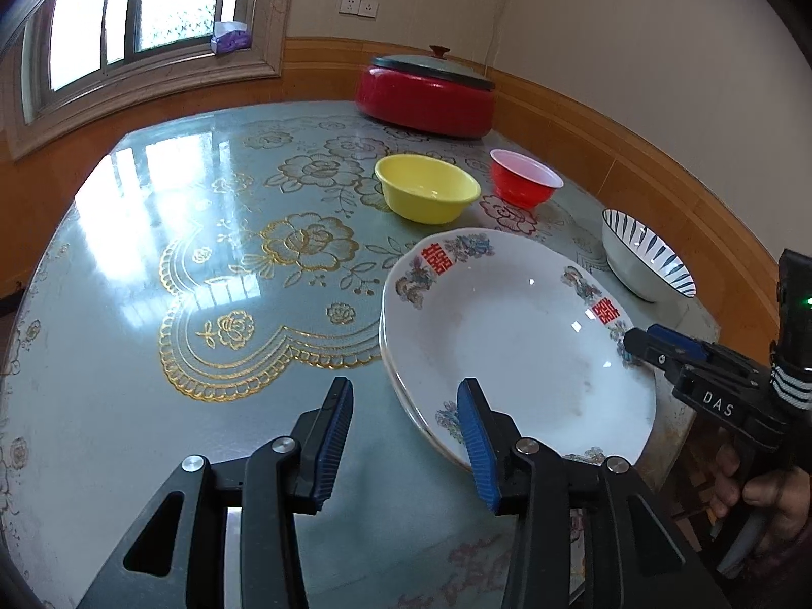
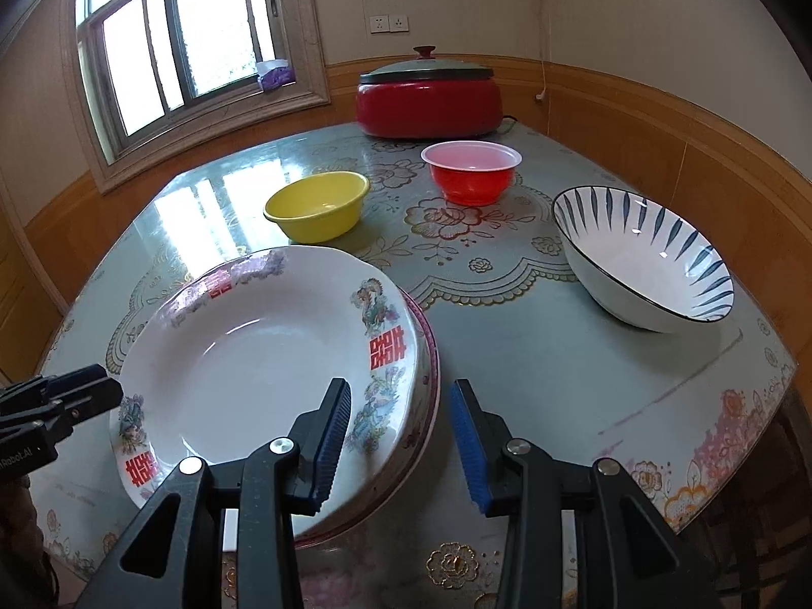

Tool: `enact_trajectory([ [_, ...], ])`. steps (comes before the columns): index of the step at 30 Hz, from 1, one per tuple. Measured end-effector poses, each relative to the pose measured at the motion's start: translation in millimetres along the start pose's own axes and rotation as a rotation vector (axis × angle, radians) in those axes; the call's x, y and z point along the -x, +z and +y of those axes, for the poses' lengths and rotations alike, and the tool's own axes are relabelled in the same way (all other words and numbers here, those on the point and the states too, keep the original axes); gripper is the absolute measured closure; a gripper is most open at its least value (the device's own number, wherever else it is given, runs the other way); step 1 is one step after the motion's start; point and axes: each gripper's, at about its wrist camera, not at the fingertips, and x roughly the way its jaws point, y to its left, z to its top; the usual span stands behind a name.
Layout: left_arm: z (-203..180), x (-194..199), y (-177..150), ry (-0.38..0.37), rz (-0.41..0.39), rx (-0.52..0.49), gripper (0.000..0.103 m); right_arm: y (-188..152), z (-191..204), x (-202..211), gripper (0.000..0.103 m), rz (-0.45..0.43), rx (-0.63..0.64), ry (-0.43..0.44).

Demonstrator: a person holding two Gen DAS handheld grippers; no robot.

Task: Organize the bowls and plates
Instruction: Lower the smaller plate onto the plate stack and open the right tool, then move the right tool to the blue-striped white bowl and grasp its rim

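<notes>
The table [image 2: 558, 355] fills most of the room's corner, its glossy green cloth patterned with gold flowers, set under a window [image 1: 127, 15] and against wood-panelled walls. At the back sits a red electric pot [image 2: 426, 101] with a lid on.

Nearest the person is the stack of 2 white plates [image 2: 254, 355], the upper one nested on the lower, at the table's near edge. It lies between the 2 grippers: the left gripper [image 1: 406, 436] straddles the stack's left rim, its right finger over the plate and its left finger over bare cloth; the right gripper [image 2: 401, 436] straddles the right rim likewise. Both stand part-open with the pads clear of the rim, gripping nothing. The stack looks finished, so I judge the bowls come next.

The striped bowl [image 2: 644, 264] stands ahead and to the right of the right gripper, plainly the nearer hand for it. The yellow bowl [image 2: 317, 205] and red bowl [image 2: 472, 170] sit further back, well apart from both.
</notes>
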Motion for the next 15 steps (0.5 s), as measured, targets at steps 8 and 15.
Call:
enact_trajectory([
  [8,-13,10,3,-0.001,-0.034,-0.078,0.051,-11,18,13,0.062,-0.020,-0.026,-0.021],
  [15,-24,14,2,-0.007,-0.037,-0.105,0.049,-8,22,18,0.062,-0.025,-0.017,-0.006],
])
